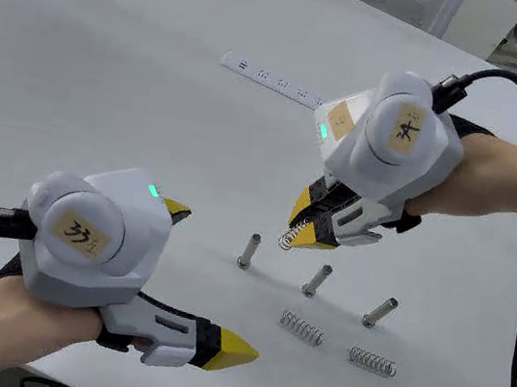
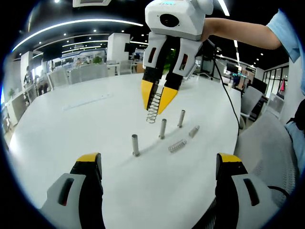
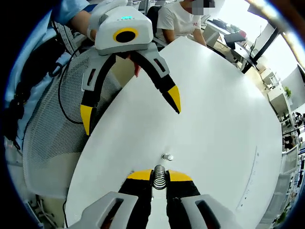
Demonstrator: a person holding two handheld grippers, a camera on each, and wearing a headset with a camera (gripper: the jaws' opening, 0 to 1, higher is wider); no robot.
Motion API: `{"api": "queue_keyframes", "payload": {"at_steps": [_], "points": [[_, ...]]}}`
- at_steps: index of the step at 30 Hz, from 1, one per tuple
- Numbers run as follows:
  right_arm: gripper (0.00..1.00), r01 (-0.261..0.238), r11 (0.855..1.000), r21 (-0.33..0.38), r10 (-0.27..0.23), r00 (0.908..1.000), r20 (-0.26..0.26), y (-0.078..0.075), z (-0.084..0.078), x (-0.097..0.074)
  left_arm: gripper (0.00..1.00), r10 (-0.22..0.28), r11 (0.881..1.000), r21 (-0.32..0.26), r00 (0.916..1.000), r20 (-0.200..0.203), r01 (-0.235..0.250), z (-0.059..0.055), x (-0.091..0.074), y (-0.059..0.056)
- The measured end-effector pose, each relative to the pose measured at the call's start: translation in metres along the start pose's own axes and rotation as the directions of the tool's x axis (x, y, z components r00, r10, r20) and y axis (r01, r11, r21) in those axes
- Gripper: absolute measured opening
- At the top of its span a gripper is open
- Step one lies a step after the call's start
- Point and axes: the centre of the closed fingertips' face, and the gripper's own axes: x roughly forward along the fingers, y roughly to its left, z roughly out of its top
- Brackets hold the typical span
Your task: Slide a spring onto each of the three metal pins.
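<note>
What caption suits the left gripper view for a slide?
The right gripper holds a spring near three upright metal pins on a white table; two more springs lie nearby.

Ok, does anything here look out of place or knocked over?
Nothing stands out. The three pins stand upright and bare, two springs lie loose beside them, and the right tool grips the third spring.

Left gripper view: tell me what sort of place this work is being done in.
Probably an open-plan office or lab. A large white table serves as the bench, rows of desks and chairs stand behind it, and long ceiling light strips run overhead.
</note>
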Motion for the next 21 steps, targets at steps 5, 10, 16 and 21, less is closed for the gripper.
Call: {"api": "queue_keyframes", "payload": {"at_steps": [5, 10, 16, 21], "points": [[0.06, -0.010, 1.000, -0.022, 0.010, 0.9997, -0.024, -0.005, 0.004, 0.005, 0.99, -0.001, 1.000, -0.005, 1.0000, 0.003, 0.001, 0.001, 0.001, 0.000], [0.07, -0.029, 0.999, -0.034, 0.027, 0.9983, -0.052, -0.007, 0.006, 0.013, 0.98, 0.000, 1.000, -0.004, 1.0000, 0.001, 0.000, 0.001, 0.001, -0.001], [0.07, -0.043, 0.999, -0.033, 0.041, 0.9977, -0.053, -0.011, 0.010, 0.019, 0.99, 0.009, 1.000, -0.016, 1.0000, 0.004, -0.009, 0.001, 0.001, 0.001], [0.07, -0.052, 0.998, -0.035, 0.050, 0.9968, -0.062, -0.015, 0.010, 0.022, 0.99, 0.009, 1.000, -0.023, 1.0000, 0.004, -0.009, 0.000, 0.000, 0.002]]}}
